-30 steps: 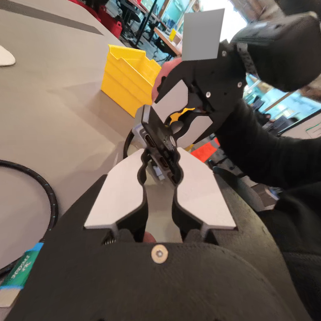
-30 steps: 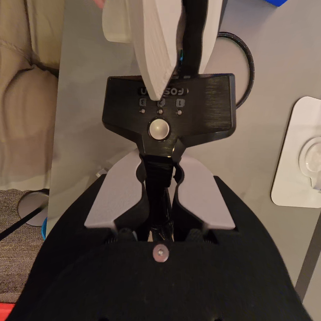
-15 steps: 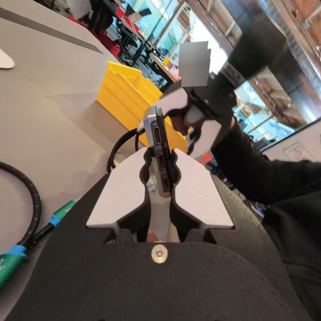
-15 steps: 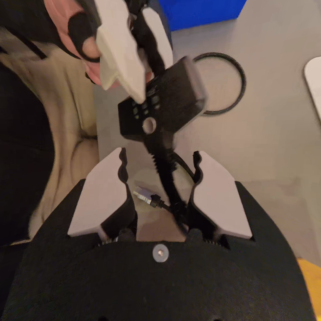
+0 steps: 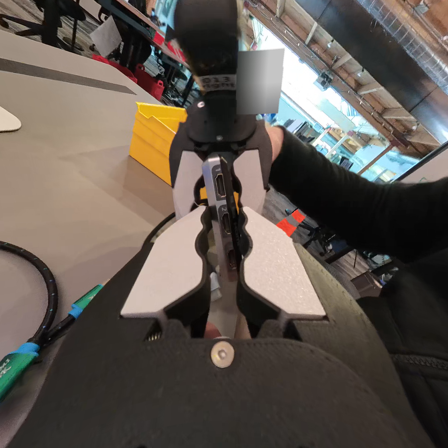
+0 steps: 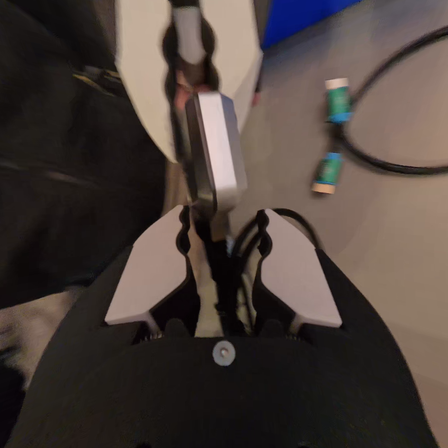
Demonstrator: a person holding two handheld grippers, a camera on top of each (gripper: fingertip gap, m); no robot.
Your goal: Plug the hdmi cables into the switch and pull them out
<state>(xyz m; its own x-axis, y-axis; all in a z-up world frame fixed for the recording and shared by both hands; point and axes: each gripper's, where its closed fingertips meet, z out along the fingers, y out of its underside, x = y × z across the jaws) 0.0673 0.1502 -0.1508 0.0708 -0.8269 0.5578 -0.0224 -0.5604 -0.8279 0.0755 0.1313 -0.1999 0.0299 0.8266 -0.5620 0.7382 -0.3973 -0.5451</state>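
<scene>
My left gripper (image 5: 224,218) is shut on the HDMI switch (image 5: 219,186), a flat grey and black box held on edge above the table, its three empty ports facing the left wrist camera. My right gripper (image 5: 219,201) faces it from the far side, open, with its fingers either side of the switch's far end. In the blurred right wrist view the right gripper (image 6: 223,213) is open; the switch (image 6: 218,145) and its own black lead (image 6: 218,261) lie between the fingers. The HDMI cable (image 6: 388,164) with two green plugs (image 6: 338,101) lies on the table.
A yellow bin (image 5: 152,143) stands on the grey table (image 5: 72,169) behind the grippers. A blue bin (image 6: 303,19) is at the far edge in the right wrist view. A green plug (image 5: 14,366) and looped black cable (image 5: 48,278) lie left of my left gripper.
My right gripper has opened and let go of the switch's lead. My left gripper has kept hold of the switch and turned it on edge, ports toward its camera.
</scene>
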